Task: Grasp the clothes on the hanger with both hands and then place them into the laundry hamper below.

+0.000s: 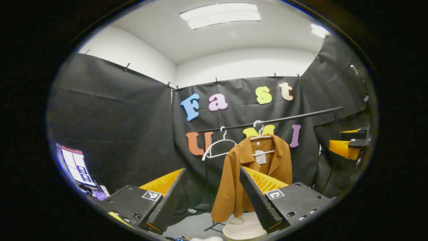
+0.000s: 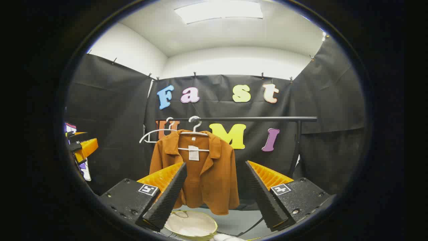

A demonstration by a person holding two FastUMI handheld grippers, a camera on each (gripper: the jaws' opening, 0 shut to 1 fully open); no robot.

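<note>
A rust-brown jacket (image 2: 197, 174) hangs on a white hanger (image 2: 194, 132) from a black rail (image 2: 240, 118) that crosses in front of the booth's black cloth wall; a pale tag shows inside its collar. Just beside it on the rail hangs a second white hanger (image 2: 153, 132), bare. Below the jacket, on the grey floor, stands a round laundry hamper (image 2: 192, 226) with a yellow-green rim and a pale lining. In the right gripper view the right hand-held gripper (image 2: 214, 190) has its fingers spread wide, nothing between them, with the jacket well apart beyond the gap. In the left gripper view the left hand-held gripper (image 1: 209, 197) is likewise spread and pinches nothing; the jacket (image 1: 234, 180) hangs ahead of it, partly behind one finger, and the hamper's rim (image 1: 230, 231) shows at the bottom near that finger. The bare hanger (image 1: 217, 147) sits to the side of the jacket on the rail (image 1: 301, 115). The other gripper appears at the edge of each view, too far off to judge closely. A screen (image 1: 75, 165) stands at the far edge of the left gripper view.
</note>
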